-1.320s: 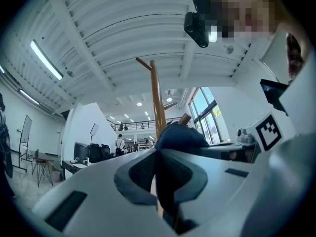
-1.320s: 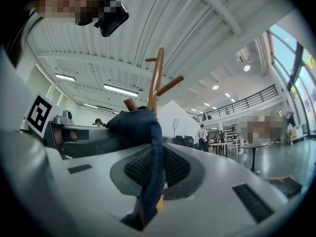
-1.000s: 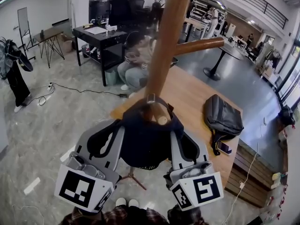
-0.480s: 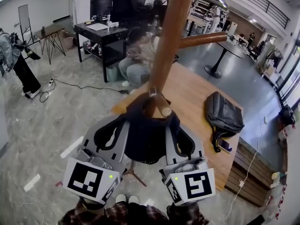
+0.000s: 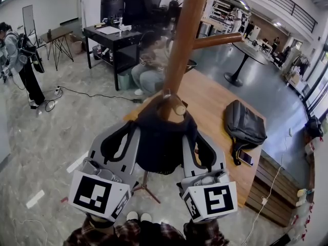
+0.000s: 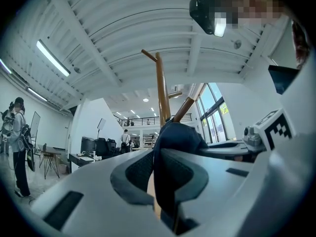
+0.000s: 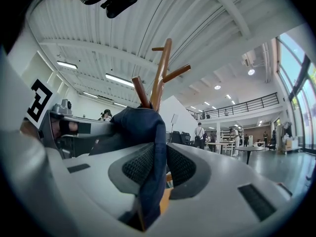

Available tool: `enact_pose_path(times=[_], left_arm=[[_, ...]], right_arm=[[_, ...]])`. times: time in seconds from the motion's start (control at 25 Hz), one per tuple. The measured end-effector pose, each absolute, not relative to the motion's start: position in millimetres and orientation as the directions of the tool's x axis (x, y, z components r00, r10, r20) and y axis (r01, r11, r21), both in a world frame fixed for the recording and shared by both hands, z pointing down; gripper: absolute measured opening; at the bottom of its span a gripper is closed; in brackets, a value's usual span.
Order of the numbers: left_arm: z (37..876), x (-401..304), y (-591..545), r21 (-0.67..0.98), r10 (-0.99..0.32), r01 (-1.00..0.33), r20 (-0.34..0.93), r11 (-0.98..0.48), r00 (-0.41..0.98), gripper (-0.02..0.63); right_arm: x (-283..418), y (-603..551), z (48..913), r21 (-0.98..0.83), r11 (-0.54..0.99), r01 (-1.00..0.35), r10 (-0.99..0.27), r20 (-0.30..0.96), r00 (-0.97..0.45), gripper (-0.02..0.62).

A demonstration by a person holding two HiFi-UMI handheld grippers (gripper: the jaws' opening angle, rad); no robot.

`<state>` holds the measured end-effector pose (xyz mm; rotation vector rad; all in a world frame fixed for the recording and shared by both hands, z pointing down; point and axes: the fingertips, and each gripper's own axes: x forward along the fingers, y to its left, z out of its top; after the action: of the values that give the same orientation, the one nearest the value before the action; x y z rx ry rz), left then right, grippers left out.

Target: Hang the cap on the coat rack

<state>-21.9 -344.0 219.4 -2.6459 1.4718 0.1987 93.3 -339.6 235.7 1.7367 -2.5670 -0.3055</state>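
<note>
Left tongs [image 6: 159, 179] are pinched on the left edge of the cap [image 5: 161, 142]; its dark cloth fills the space between the pads. Right tongs [image 7: 158, 169] have just been opening: the cloth hangs between the jaws with a narrow gap beside one pad, so that grip reads as released. The cap sits draped over a short lower peg [image 5: 178, 107] of the coat rack [image 5: 185, 45], with the peg end poking out above the crown.

Handling estimate: light, soft fabric that folds and sags under its own weight. It looks neither fragile nor slippery. The rim is the practical place to pinch.

Both tongs lie side by side, close together, pointing roughly level at the pole, one on each flank of the cap.
</note>
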Motion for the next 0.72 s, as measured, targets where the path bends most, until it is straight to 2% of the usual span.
enact_pose_path(times=[0.32,0.72], left_arm=[[200.1,-30.6,-321.4,-0.033,-0.827,-0.854,-0.229,-0.520,0.513,0.120],[199.7,-14.5,-286.3,-0.071,-0.812,-0.834,-0.198,-0.547,0.549,0.118]], right_arm=[[92.6,-318.2,220.6,0.180,0.364,-0.914,-0.913,-0.125,-0.388,0.113],[78.4,-288.0,223.9,0.196,0.389,-0.900,-0.907,-0.090,-0.412,0.117]])
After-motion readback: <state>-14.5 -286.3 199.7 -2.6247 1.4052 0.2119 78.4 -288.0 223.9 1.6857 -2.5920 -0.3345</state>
